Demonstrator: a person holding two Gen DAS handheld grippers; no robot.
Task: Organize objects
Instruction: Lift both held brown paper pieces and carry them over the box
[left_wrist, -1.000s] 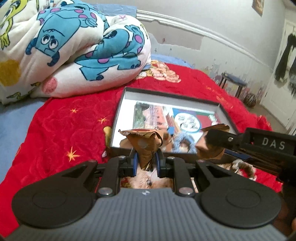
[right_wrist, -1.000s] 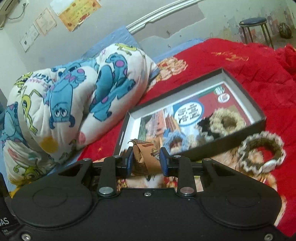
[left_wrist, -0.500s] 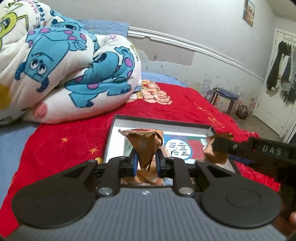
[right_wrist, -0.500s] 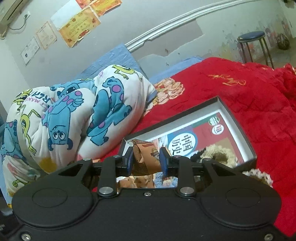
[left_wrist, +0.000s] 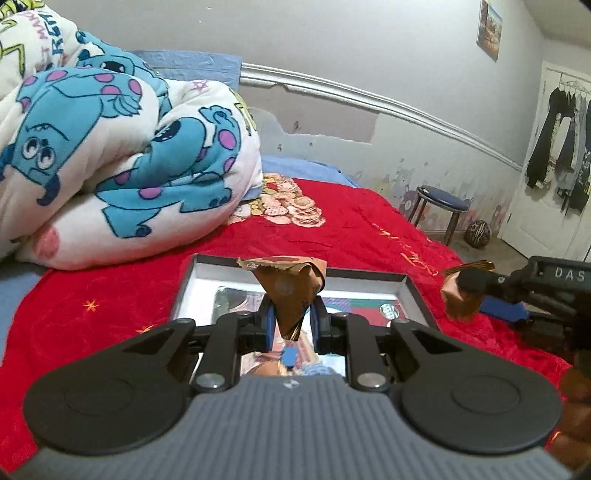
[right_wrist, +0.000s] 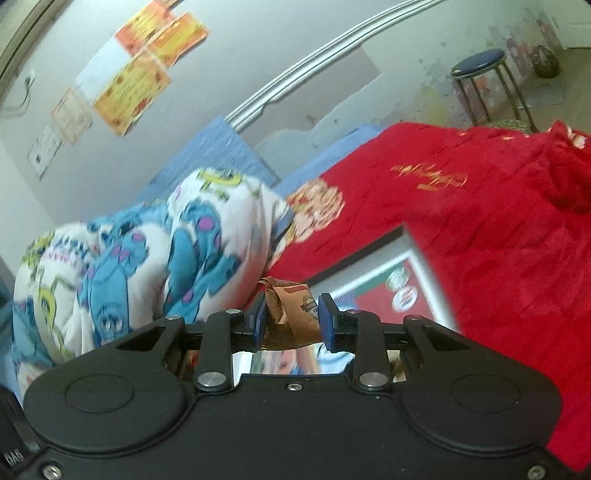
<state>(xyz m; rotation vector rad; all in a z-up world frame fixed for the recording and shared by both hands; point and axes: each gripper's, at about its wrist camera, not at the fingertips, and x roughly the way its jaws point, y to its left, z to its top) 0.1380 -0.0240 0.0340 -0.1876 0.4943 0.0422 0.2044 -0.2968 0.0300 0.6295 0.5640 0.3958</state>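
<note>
My left gripper (left_wrist: 291, 320) is shut on a crumpled brown snack wrapper (left_wrist: 286, 291) and holds it above the near end of an open black box (left_wrist: 417, 295) with a printed picture inside, on the red bedspread. My right gripper (right_wrist: 291, 323) is shut on a second brown wrapper (right_wrist: 295, 314), lifted above the same box (right_wrist: 424, 273). In the left wrist view the right gripper (left_wrist: 465, 291) shows at the right with its wrapper (left_wrist: 456, 301).
A rolled white blanket with blue monsters (left_wrist: 110, 155) lies at the back left of the bed. The red bedspread (left_wrist: 354, 229) stretches right. A blue stool (left_wrist: 439, 206) and a ball (left_wrist: 478, 232) stand on the floor by the wall.
Both grippers have risen and tilted upward with their wrappers still held. The box and the crocheted rings have dropped low or out of view.
</note>
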